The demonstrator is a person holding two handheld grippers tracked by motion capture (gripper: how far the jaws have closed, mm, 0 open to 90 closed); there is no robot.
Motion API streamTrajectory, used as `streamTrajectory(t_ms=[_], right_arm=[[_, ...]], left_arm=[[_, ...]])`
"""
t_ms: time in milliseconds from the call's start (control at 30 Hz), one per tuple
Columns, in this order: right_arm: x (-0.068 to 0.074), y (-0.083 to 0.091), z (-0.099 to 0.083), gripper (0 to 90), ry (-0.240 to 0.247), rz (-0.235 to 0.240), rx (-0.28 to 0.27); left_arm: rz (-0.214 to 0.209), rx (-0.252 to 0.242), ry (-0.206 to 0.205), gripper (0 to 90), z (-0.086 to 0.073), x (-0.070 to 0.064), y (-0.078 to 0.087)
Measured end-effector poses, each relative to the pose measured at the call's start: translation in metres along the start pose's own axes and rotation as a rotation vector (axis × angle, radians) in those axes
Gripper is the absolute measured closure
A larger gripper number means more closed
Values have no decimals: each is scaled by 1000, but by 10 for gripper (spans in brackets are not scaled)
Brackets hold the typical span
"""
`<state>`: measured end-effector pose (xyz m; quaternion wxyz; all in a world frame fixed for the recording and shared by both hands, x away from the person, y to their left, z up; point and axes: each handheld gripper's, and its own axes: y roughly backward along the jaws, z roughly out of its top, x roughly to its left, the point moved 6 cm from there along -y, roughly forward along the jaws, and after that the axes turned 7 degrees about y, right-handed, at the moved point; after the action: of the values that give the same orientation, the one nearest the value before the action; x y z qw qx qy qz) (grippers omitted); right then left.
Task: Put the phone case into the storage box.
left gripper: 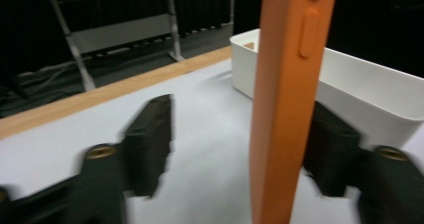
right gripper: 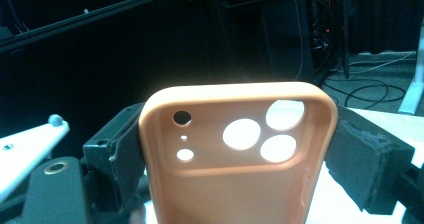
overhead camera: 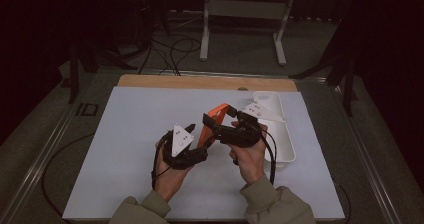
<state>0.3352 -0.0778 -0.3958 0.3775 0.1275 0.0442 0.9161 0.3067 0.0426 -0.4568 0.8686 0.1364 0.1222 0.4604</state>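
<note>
An orange phone case (overhead camera: 216, 115) hangs above the middle of the table between both grippers. My right gripper (overhead camera: 215, 126) is shut across its width: in the right gripper view the two pads press the case (right gripper: 235, 154) on both sides just below its camera holes, right gripper (right gripper: 240, 159). My left gripper (overhead camera: 199, 137) stands open around the case's lower part. In the left gripper view the case (left gripper: 285, 109) is edge-on between the spread jaws of the left gripper (left gripper: 240, 149), close to the right jaw and well apart from the left one.
A white bin (overhead camera: 287, 151) stands to the right on the white mat (overhead camera: 125, 149), and appears again in the left gripper view, bin (left gripper: 370, 94). A white flat piece like a phone case (overhead camera: 268, 100) lies at its far end. The table's wooden edge (overhead camera: 200, 81) runs along the back.
</note>
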Motion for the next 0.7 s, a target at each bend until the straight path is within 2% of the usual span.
streamTrajectory(t_ms=[67, 300, 467, 700], right_arm=[[0, 0, 0, 169, 4, -4, -1], [0, 0, 2, 169, 9, -8, 1], [1, -2, 3, 168, 16, -7, 3], [0, -2, 6, 168, 28, -15, 6]], left_arm=[[-8, 20, -4, 156, 1, 1, 0], [-50, 40, -37, 10, 1, 4, 7], [-57, 34, -45, 4, 4, 8, 14], [-56, 37, -27, 4, 6, 21, 23]])
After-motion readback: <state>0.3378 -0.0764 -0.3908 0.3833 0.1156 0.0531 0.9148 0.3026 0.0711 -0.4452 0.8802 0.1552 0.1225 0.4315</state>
